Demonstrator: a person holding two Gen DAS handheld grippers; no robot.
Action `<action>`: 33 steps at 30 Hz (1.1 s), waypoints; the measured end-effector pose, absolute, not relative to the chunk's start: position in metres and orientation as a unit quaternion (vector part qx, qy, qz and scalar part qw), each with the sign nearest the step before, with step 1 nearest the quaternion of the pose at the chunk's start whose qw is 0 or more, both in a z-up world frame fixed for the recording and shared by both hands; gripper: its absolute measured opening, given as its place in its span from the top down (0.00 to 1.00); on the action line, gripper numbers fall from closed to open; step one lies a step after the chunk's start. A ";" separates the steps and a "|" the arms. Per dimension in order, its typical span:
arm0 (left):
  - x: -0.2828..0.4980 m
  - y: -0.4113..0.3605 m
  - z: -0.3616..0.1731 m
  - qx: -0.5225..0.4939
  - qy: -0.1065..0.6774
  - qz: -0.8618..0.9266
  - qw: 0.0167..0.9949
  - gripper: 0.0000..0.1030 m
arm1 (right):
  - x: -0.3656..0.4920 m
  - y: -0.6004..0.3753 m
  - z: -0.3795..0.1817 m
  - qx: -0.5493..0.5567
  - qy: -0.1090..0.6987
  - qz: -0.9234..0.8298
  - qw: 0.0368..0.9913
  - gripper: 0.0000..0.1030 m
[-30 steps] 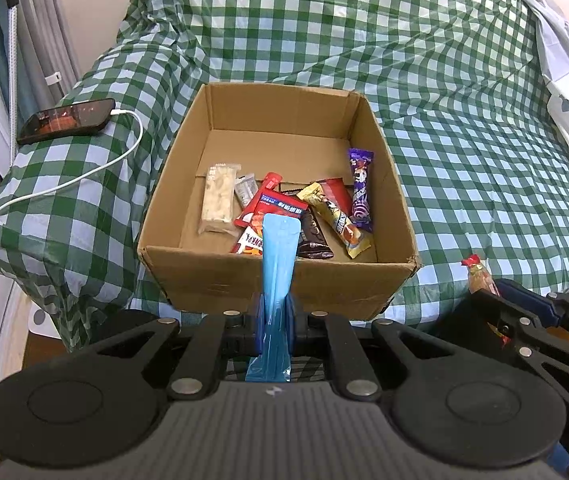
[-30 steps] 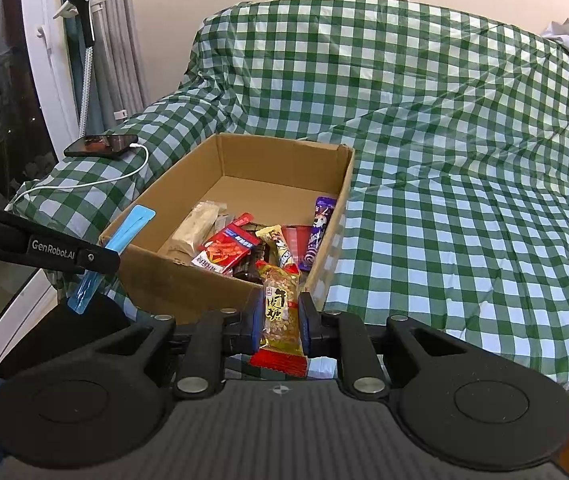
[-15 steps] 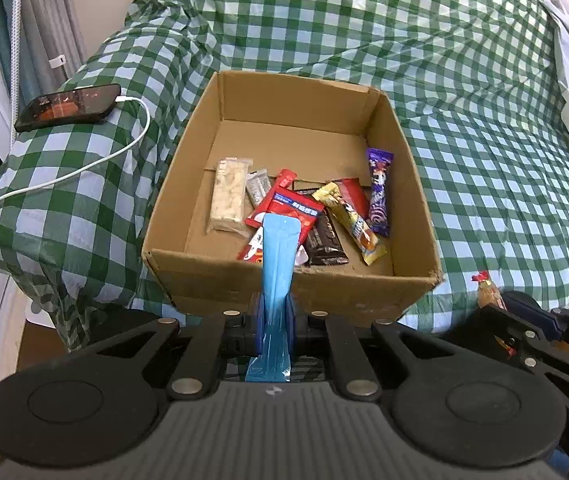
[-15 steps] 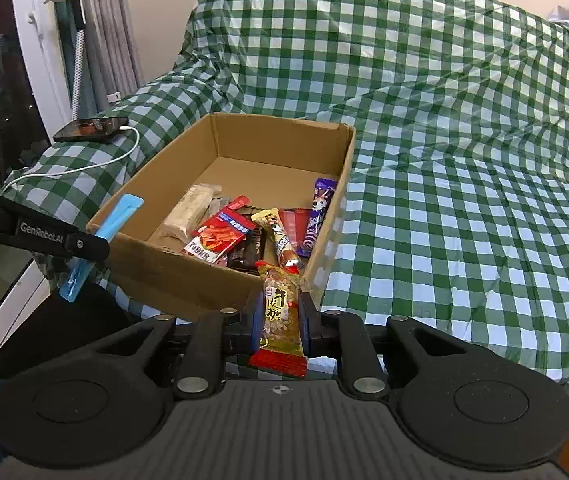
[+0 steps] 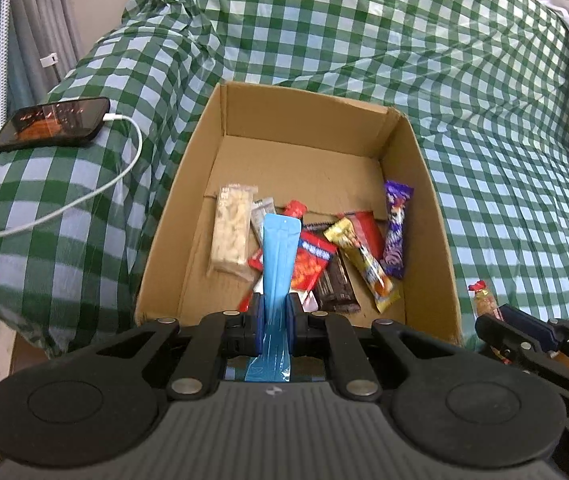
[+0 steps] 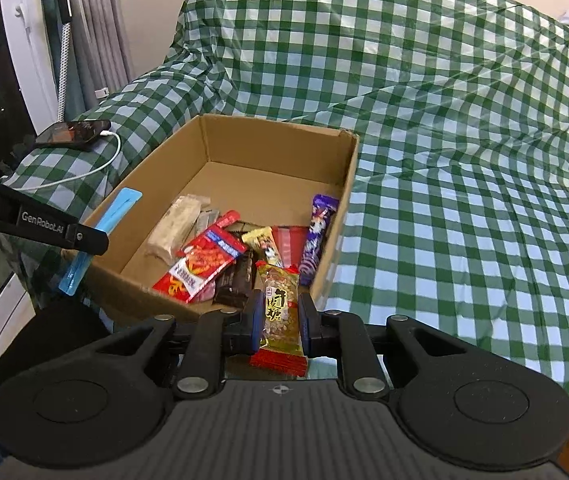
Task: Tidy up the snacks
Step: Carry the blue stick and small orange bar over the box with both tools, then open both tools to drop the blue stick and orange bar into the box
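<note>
The left gripper (image 5: 274,312) is squeezing a long blue packet (image 5: 278,264) tight between its two jaws. The packet is standing up on its long side, with its top end pointing away over the near wall of the cardboard box (image 5: 428,184). The gripper is tipping down toward the box.

The right gripper (image 6: 280,316) is pinching a green and gold candy bag (image 6: 280,304), with the red bottom edge sticking out toward the camera. Its long side is pointing away too, toward the near right corner of the box.

Inside the box, more snacks are lying in a pile near the front. A phone (image 5: 52,124) with a white cable (image 5: 96,188) is resting far left on the green checked cloth (image 5: 364,32).
</note>
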State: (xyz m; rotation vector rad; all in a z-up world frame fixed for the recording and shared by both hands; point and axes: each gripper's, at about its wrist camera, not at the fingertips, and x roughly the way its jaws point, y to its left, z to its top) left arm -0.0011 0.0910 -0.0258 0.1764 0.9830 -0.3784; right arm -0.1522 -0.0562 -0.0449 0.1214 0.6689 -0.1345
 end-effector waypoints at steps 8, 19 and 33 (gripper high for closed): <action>0.053 0.077 -0.034 0.085 0.476 -0.175 0.858 0.88 | -0.096 -0.058 -0.042 0.066 0.331 -0.053 0.940 0.81; 0.117 0.050 -0.063 0.097 0.490 -0.178 0.848 0.88 | -0.018 -0.079 -0.060 0.084 0.340 -0.056 0.935 0.81; 0.157 0.031 -0.093 0.119 0.495 -0.158 0.846 0.67 | 0.032 -0.104 -0.080 0.098 0.346 -0.063 0.931 0.81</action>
